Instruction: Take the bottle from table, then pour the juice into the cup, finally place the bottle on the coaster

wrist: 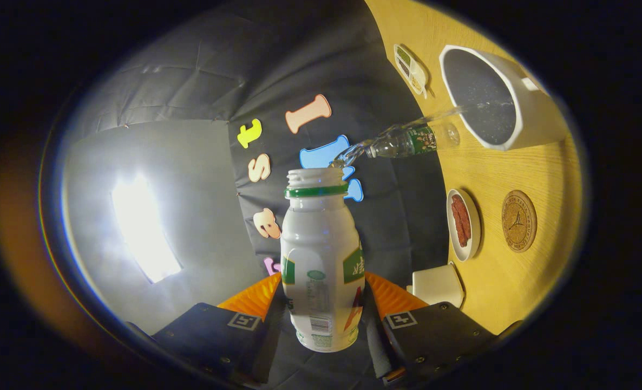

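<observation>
The hand-held gripper is clamped on a white plastic bottle, one finger pressed to each side of its lower body. The bottle has a green neck ring, its cap is off, and its open mouth points away from the gripper. The view is rolled, so the wooden desk stands on edge beside the bottle, w/ the booth's dark cloth wall behind.

Beyond the bottle mouth, a clear plastic water bottle w/ a green label lies between the held bottle and a white cup; the cup has a dark interior and sits near the desk's far edge. A clear streak shows along the water bottle and reaches the cup's rim. Just past the cup lies a small white sectioned dish w/ greenish bits.

Nearer the gripper, a round cork coaster w/ a tower emblem lies bare on the desk. Ring text on it is too small to read. Beside it is a white plate holding a reddish-brown strip. A plain white block sits closest to the fingers.

The bottle label shows green panels, a barcode and fine print, none legible. A bright light panel glares on the wall.
</observation>
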